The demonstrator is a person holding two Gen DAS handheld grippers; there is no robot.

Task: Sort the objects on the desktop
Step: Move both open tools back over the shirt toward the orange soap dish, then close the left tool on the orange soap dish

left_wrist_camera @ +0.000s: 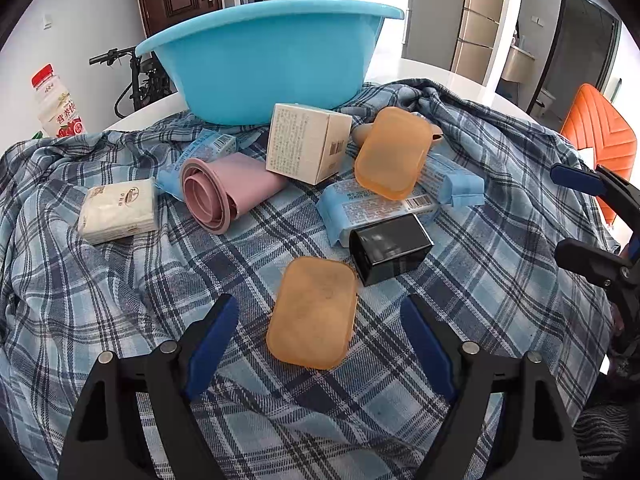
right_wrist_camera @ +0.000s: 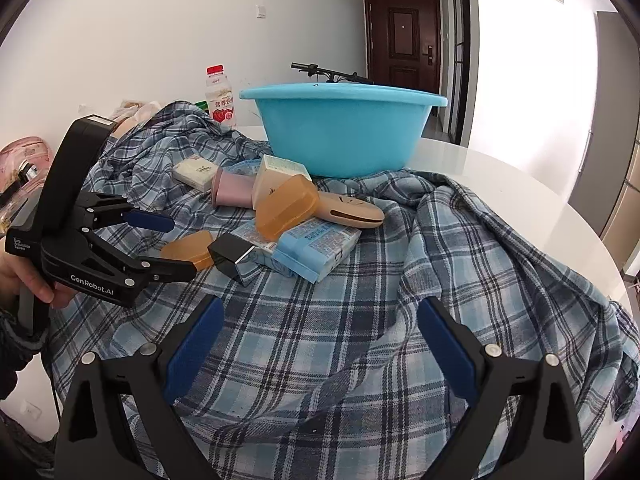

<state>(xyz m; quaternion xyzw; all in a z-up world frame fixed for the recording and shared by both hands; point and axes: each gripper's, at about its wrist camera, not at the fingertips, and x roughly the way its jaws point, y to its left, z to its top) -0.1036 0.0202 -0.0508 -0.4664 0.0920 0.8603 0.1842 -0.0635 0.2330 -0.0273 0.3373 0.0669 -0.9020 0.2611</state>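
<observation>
Orange soap box [left_wrist_camera: 312, 312], lying on the plaid cloth [left_wrist_camera: 120, 300] between the wide-open, empty jaws of the left gripper [left_wrist_camera: 320, 328], is judged about to be grasped, so lowering and closing are called for, while the right gripper [right_wrist_camera: 320, 344] is held open and empty.

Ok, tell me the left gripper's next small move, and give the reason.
Probably lower the left gripper a little further and close on the near orange soap case. The case lies flat on the plaid cloth between the open fingers, not yet touched, apart from the black box, with the blue basin waiting behind.
</observation>
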